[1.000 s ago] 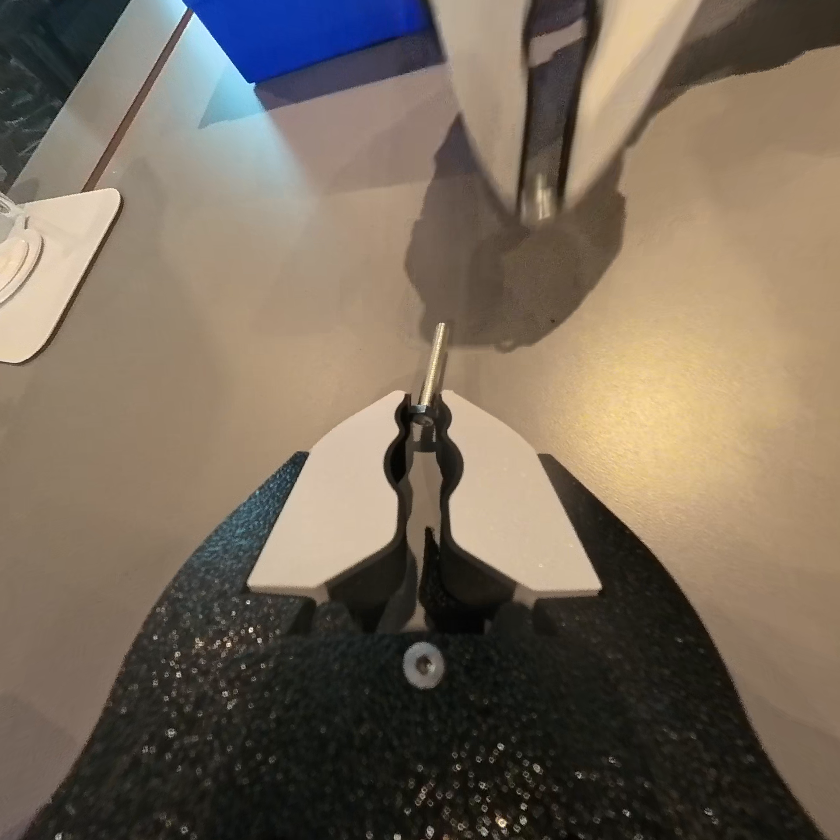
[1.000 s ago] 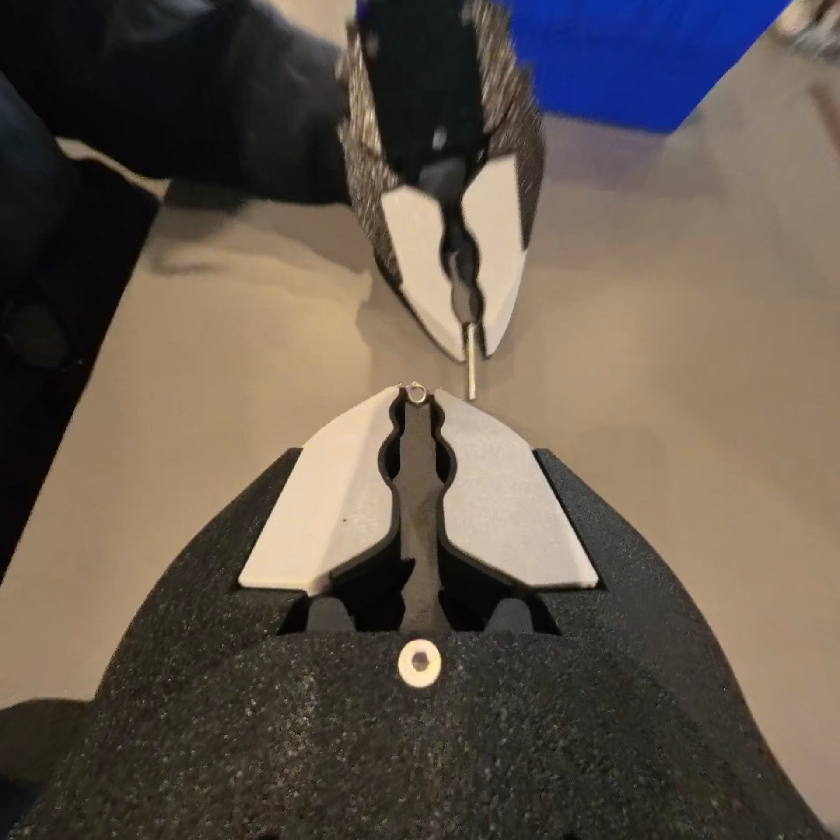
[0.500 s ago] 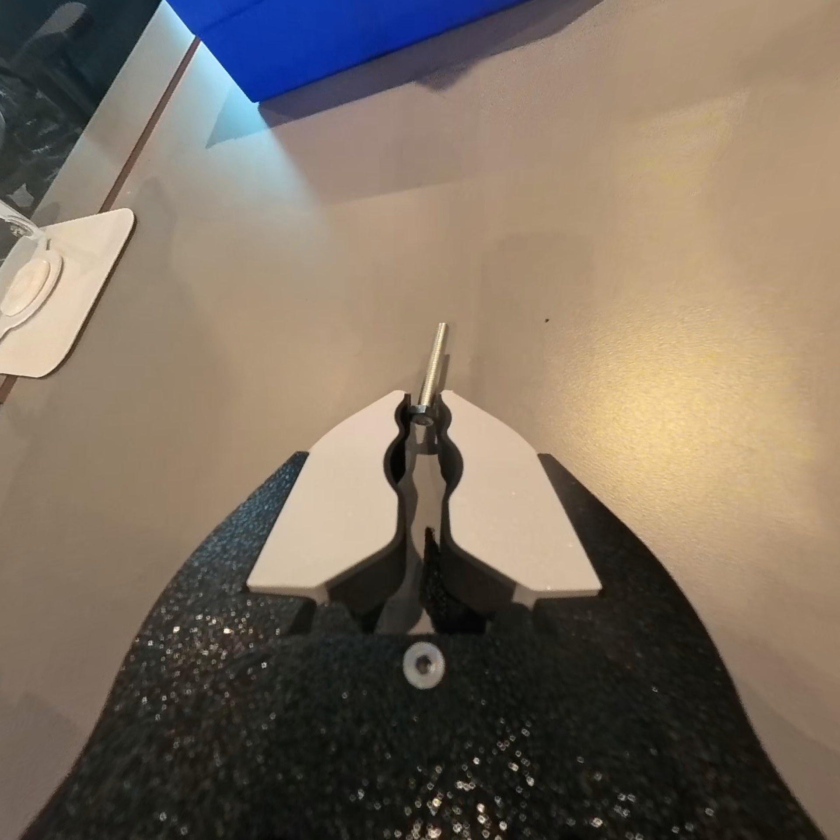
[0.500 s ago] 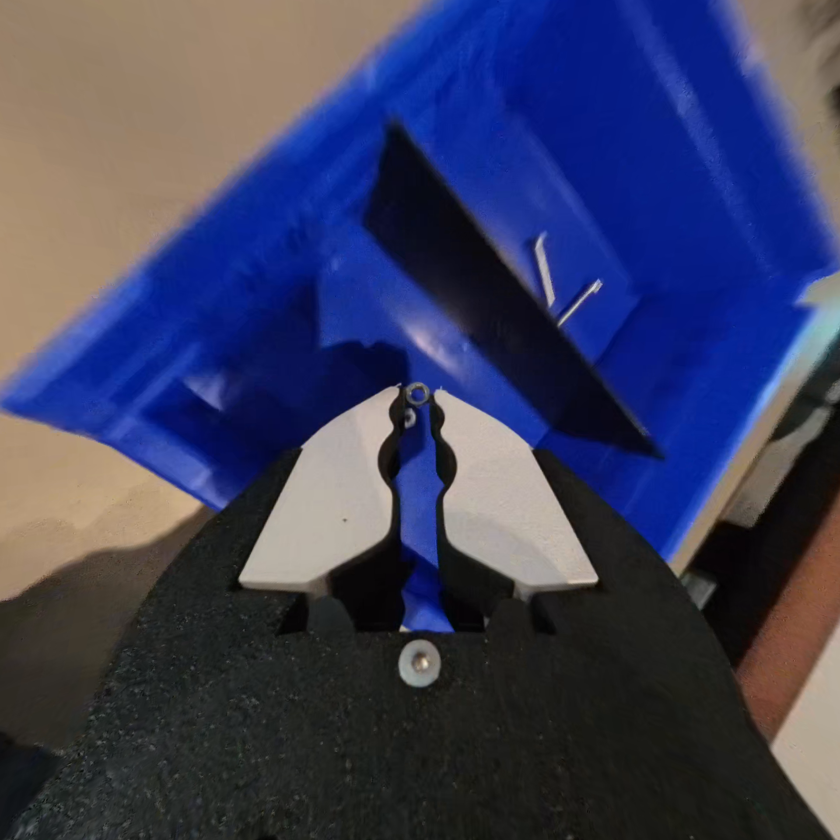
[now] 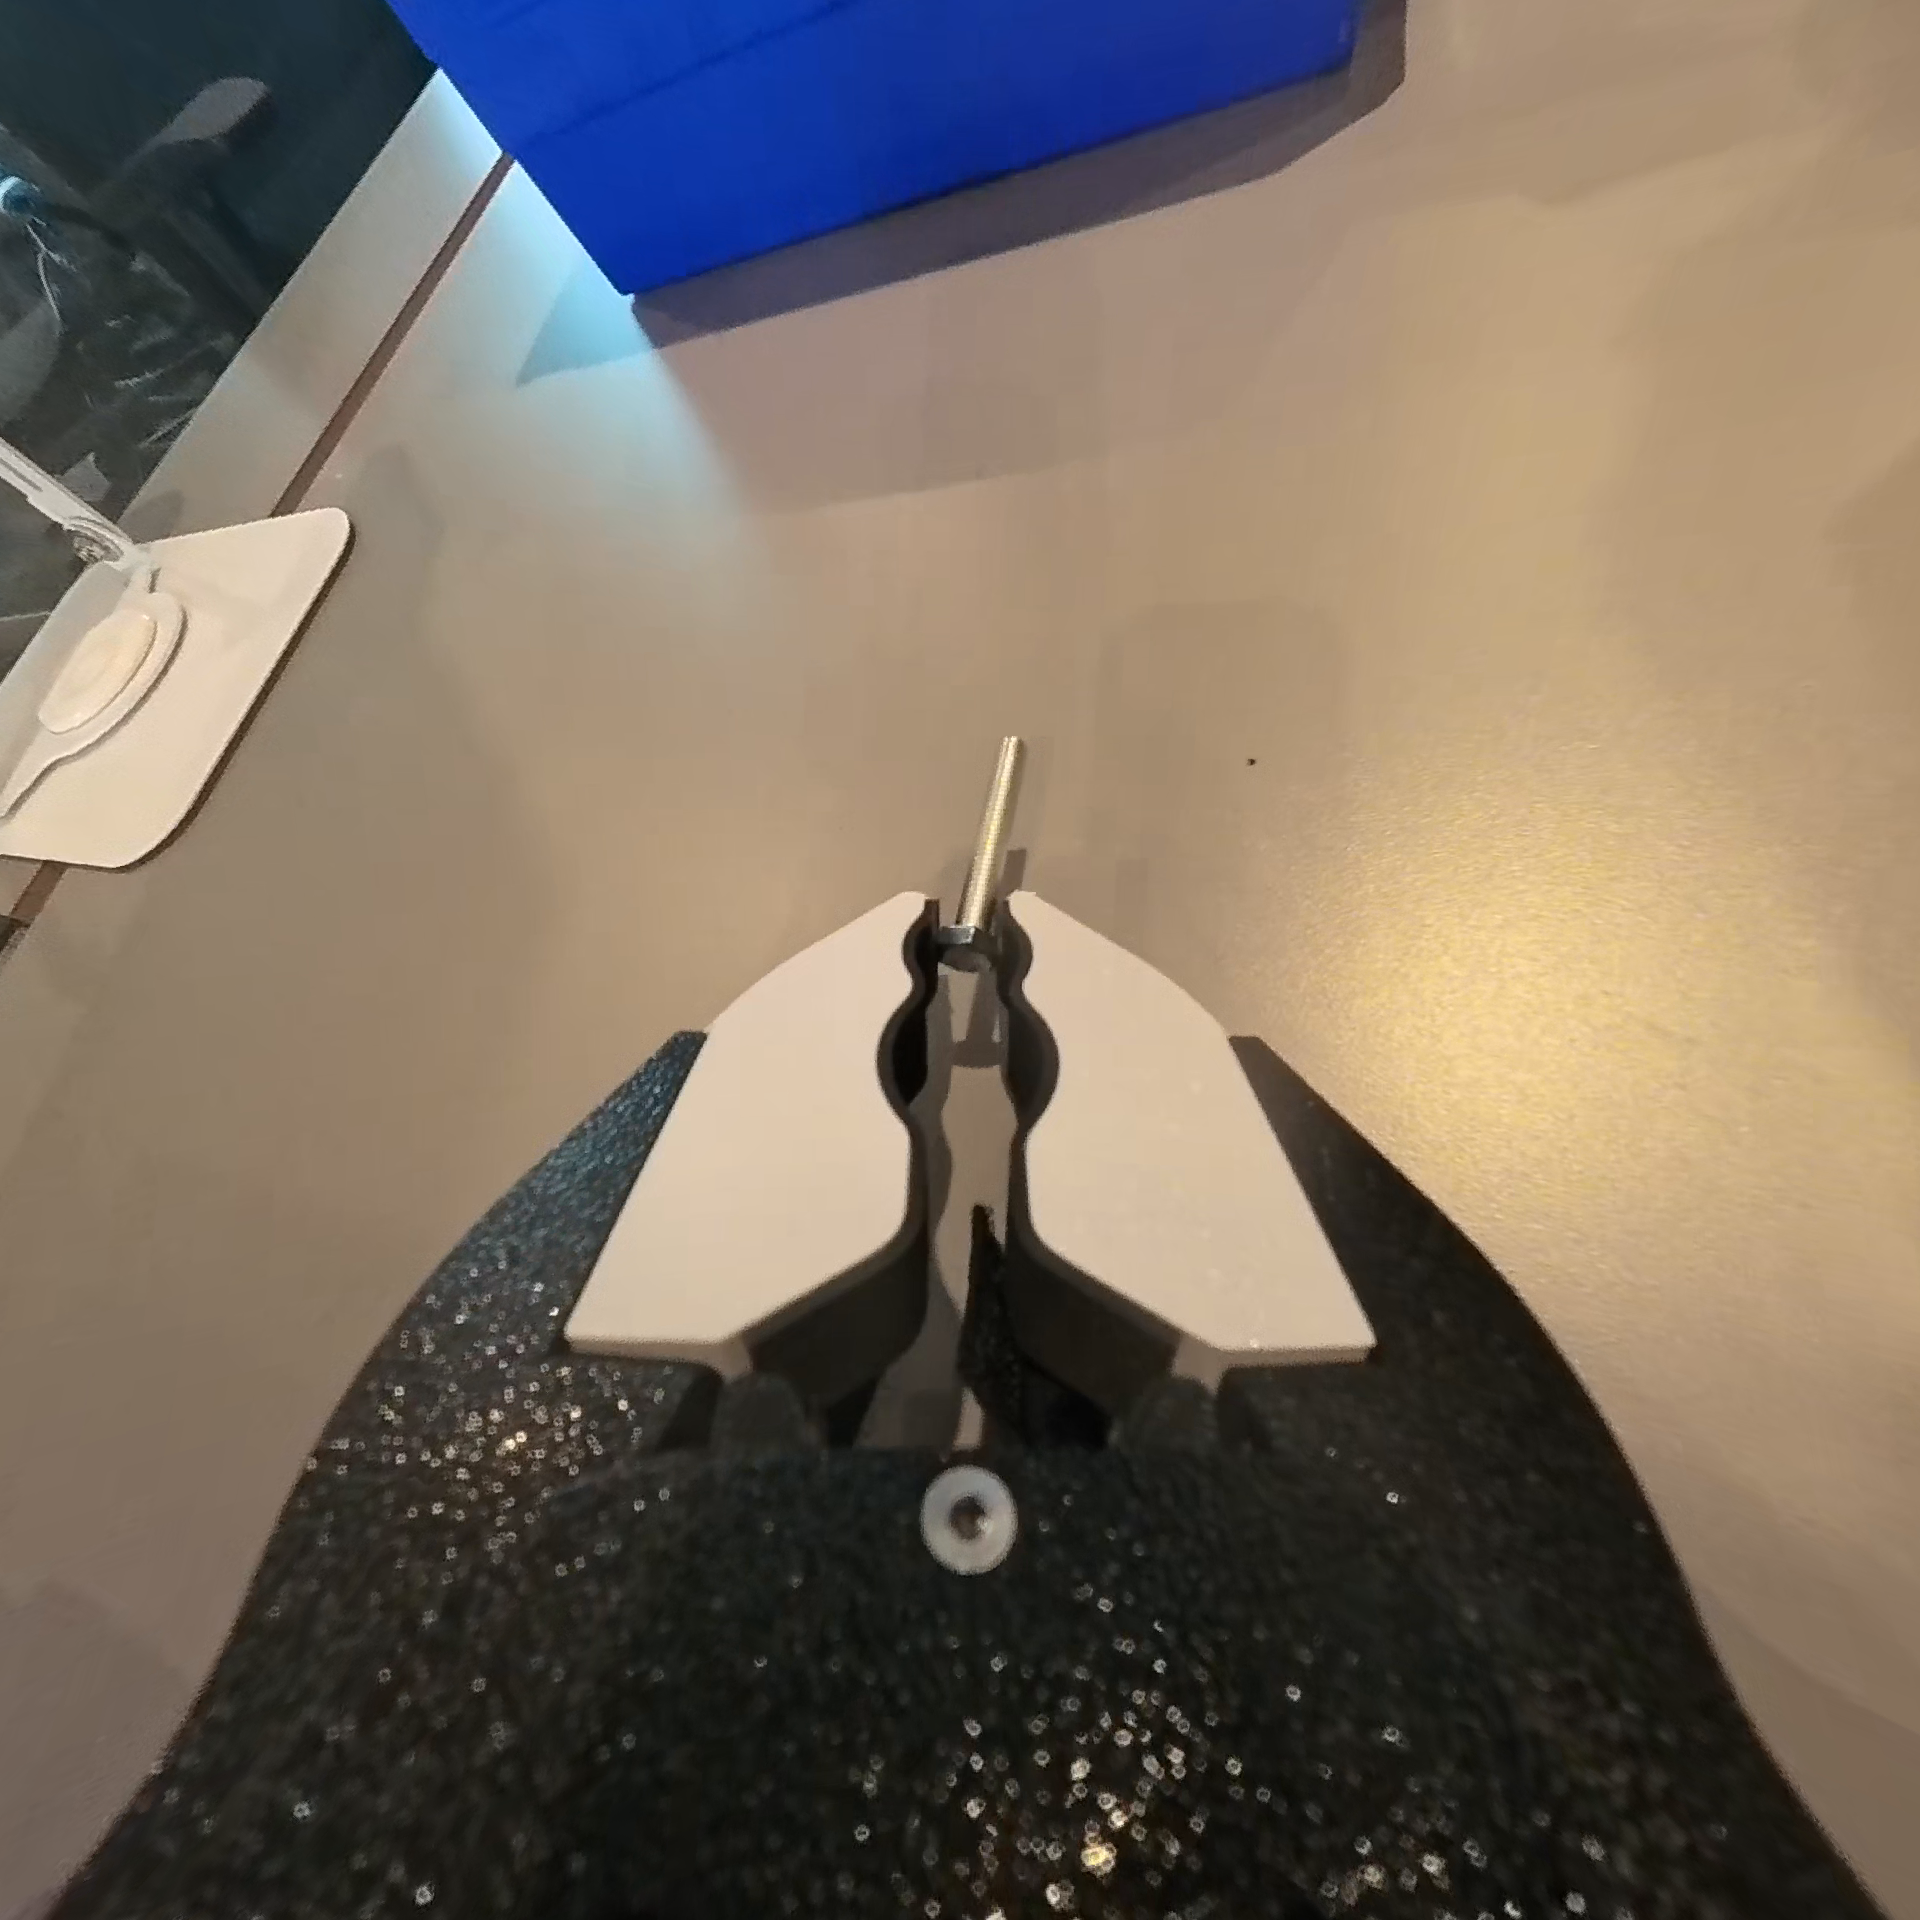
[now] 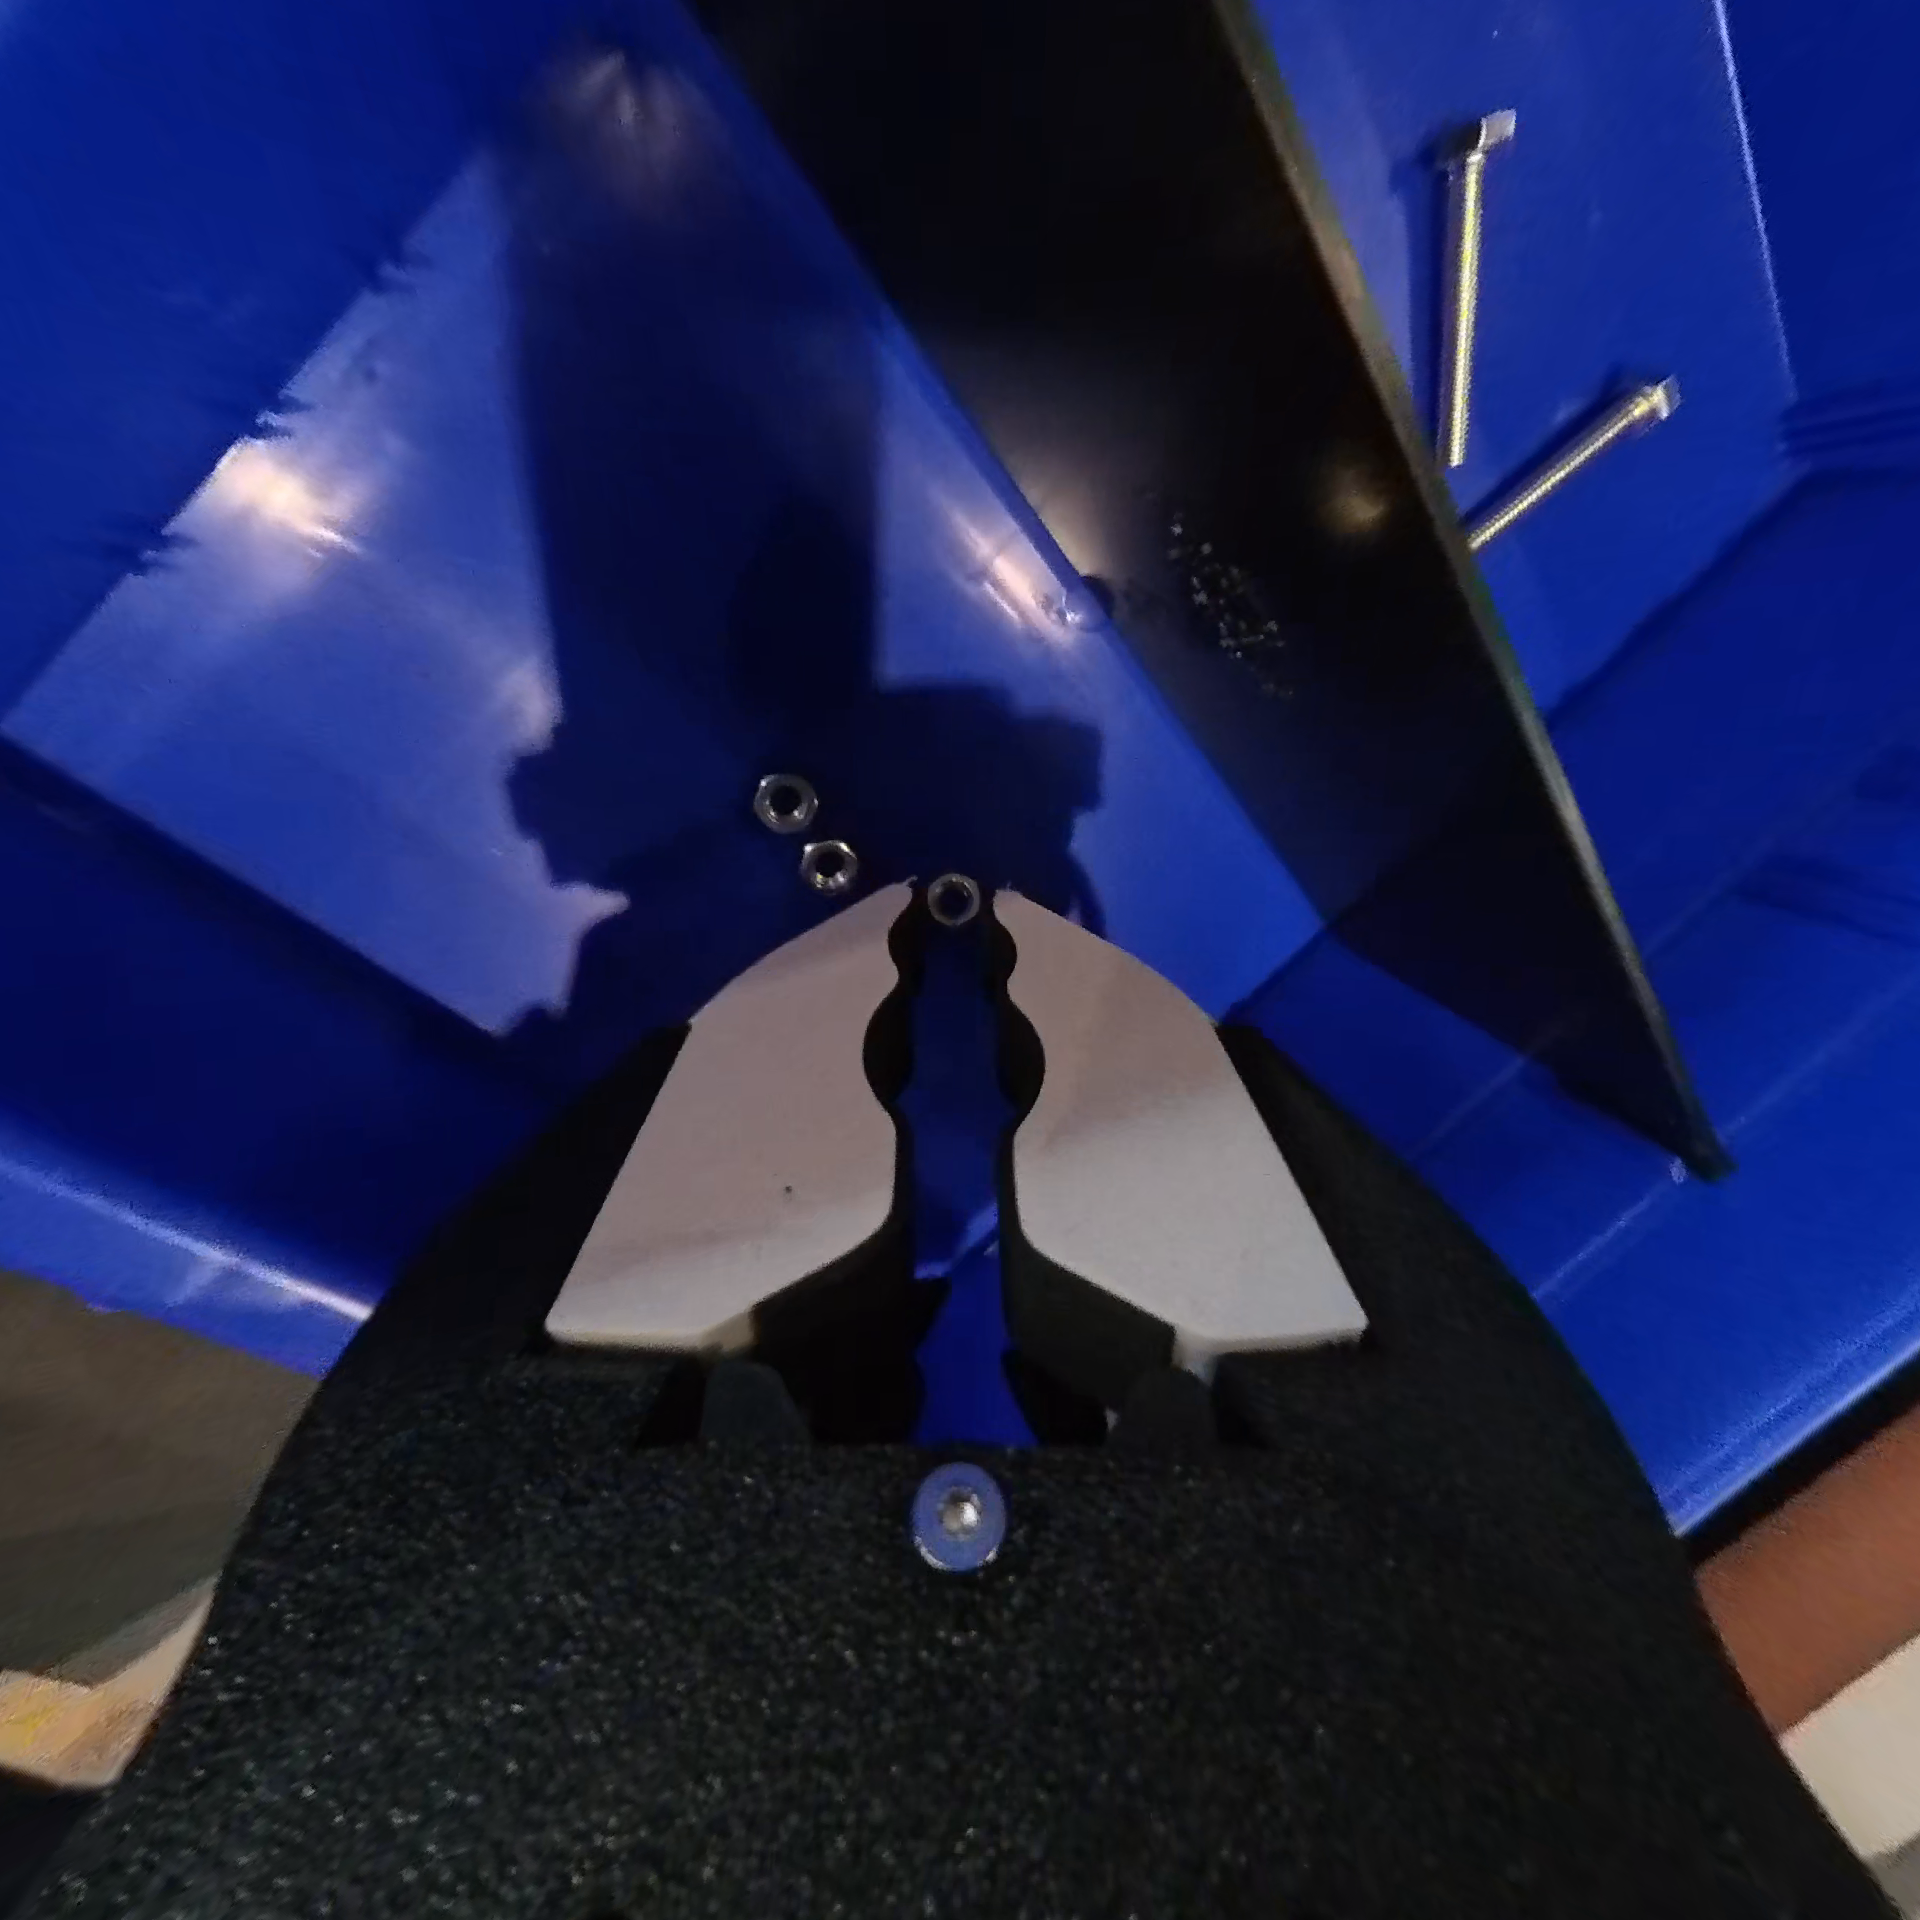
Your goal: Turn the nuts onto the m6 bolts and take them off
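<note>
Grey-beige tabletop (image 5: 1455, 623) is seen under the L gripper (image 5: 971, 914), w/ a white pad (image 5: 177, 686) at its left edge and a blue bin (image 5: 883, 114) farther back. Nearest in the L view, the grey fingers (image 5: 790, 1132) are closed on the hex head of a bolt (image 5: 992, 821), whose threaded shank sticks out ahead over the table, bare, no nut on it.

In the R view, the R gripper (image 6: 954, 904) is held down inside the bin, fingertips pinching a nut (image 6: 952, 898). Just beyond, 2 loose nuts (image 6: 805, 833) are seen on the bin floor, close together. Past a black divider (image 6: 1299, 499), 2 spare bolts (image 6: 1496, 343) lie crossed in the far compartment.

Handling, as judged: nut is tiny, light, hard steel, slick-faced, so it is likely to pop or twist out if squeezed off-centre; it is best gripped across 2 opposite flats, bore left clear. Whether it is currently held that way can't be told. Bolt is stiff and light; a hold at the head keeps the thread free, but rotation in the grip is a risk once torque is applied.
</note>
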Tool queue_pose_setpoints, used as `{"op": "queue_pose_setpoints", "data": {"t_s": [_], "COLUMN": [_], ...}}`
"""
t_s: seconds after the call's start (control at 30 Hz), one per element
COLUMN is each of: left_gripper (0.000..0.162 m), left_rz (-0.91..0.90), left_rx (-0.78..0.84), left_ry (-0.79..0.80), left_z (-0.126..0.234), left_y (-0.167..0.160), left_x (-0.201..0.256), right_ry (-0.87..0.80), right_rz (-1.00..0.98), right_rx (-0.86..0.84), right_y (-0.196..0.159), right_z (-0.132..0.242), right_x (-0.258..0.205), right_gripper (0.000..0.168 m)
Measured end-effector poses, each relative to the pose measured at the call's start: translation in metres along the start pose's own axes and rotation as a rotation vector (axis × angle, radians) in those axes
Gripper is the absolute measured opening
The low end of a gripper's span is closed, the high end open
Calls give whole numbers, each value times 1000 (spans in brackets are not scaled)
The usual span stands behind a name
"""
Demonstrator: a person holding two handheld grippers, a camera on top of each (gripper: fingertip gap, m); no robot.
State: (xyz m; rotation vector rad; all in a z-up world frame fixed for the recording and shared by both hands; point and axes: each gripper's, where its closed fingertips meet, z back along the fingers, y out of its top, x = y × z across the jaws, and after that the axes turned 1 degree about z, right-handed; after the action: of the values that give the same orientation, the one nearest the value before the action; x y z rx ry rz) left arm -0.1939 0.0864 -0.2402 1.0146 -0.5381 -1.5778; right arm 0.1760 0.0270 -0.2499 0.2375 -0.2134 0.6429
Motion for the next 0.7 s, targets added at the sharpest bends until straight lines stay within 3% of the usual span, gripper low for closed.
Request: {"op": "queue_pose_setpoints", "data": {"t_s": [0.2,0.37,0.5,0.6,0.7], "left_gripper": [10,10,10,10,10], "left_rz": [1,-1,-12,-29,-34], "left_rx": [3,4,18,37,52], "left_ry": [1,7,2,-4,-7], "left_z": [0,0,2,3,4], "left_y": [0,0,2,4,6], "left_x": [0,-1,1,3,4], "right_ry": [-64,-159,-125,-60,-61], "right_rz": [-58,-70,-42,230,492], "right_rx": [118,96,490,795,1018], "right_y": [7,0,67,130,188], "right_z": [22,39,115,170,178], "right_x": [5,8,-45,-134,-211], "right_gripper": [16,15,12,4,0]}}
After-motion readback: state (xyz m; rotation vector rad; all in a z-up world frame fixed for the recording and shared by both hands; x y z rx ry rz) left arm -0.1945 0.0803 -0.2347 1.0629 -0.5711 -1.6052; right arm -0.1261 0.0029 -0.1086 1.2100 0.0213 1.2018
